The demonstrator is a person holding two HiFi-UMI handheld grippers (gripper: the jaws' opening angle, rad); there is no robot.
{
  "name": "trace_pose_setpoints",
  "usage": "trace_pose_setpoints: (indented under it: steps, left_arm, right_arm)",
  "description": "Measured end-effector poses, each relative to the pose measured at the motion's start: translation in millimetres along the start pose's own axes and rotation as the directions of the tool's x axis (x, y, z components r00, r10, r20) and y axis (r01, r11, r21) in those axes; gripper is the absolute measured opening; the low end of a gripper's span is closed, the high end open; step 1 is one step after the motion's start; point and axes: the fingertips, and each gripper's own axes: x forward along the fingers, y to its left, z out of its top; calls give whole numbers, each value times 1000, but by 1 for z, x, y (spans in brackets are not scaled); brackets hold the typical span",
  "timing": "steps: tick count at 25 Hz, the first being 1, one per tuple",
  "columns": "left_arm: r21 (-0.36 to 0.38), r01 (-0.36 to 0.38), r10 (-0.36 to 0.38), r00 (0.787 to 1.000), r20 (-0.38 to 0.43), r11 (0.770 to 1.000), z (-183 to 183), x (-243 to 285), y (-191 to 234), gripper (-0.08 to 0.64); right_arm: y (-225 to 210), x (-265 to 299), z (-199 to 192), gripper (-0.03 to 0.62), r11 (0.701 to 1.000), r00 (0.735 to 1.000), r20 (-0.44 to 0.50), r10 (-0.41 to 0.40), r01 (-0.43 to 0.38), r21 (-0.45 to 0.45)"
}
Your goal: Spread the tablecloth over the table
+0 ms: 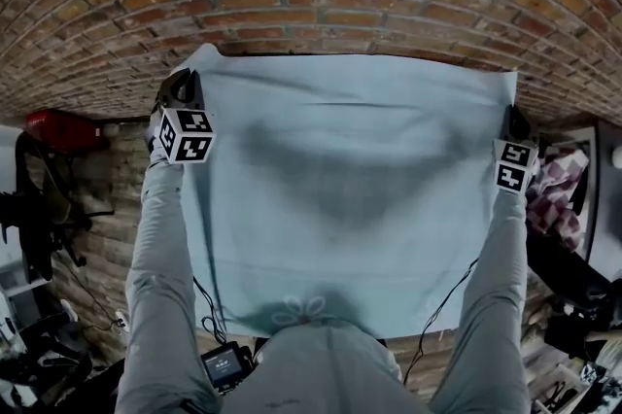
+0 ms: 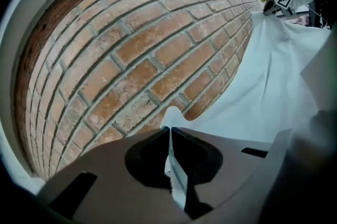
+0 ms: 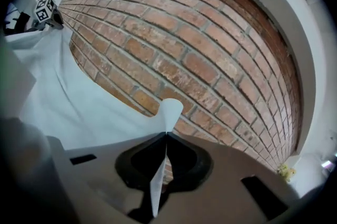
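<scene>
No words, numbers or brands can be read. The only signs are black-and-white square markers on the left cube (image 1: 187,135) of my left gripper (image 1: 181,89), left of centre, and on the right cube (image 1: 513,166) of my right gripper (image 1: 512,122), at the right edge. The small screen (image 1: 222,363), lower left, is illegible.

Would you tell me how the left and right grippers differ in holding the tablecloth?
The left gripper pinches the left corner of the tablecloth, the right gripper the right corner. In the head view the left gripper sits higher than the right gripper. Both are shut on it.
</scene>
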Motion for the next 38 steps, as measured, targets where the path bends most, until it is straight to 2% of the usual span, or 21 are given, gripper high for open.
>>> trace_pose_setpoints:
  steps: [3,6,7,9,11,14,18,27,31,34,38]
  left_arm:
    - [-35,32,-34,998,-44,999,-13,12,-5,25]
    - [-105,61,-68,996,-66,993,-25,15,-9,30]
    - [-137,65,-75,995,-66,988,-28,14,-9,47]
    - [-197,82,-96,994,-60,977,-33,12,-10,143]
    - [-230,103,-117,992,-48,968,-33,7,-11,176]
    - [-224,120,-128,991,-22,967,-29,-3,-12,209]
    - [-225,129,-134,991,-4,966,-30,-20,-12,207]
    - [-296,125,-134,991,-9,947,-50,-90,-10,207]
    - [-301,110,-122,992,-23,947,-65,-132,-18,207]
    - [-326,110,-125,992,-24,939,-78,-164,-26,207]
    - [-350,114,-131,991,-26,930,-98,-210,-38,207]
  right_arm:
    - [14,10,-12,23,999,998,-51,40,-39,17]
    - [24,15,-21,25,996,993,-90,76,-71,55]
    - [27,15,-23,25,994,991,-96,88,-81,72]
    - [29,14,-27,32,991,989,-104,103,-93,101]
    - [29,12,-30,97,988,988,-105,110,-96,124]
    - [27,3,-30,144,982,989,-96,110,-94,162]
    - [23,-14,-29,149,979,992,-74,102,-87,182]
    - [29,-88,-15,149,969,992,14,121,-122,217]
    - [52,-133,-4,149,962,986,68,151,-163,218]
    - [80,-167,4,149,954,978,108,177,-197,224]
    - [126,-208,21,149,942,957,163,241,-271,199]
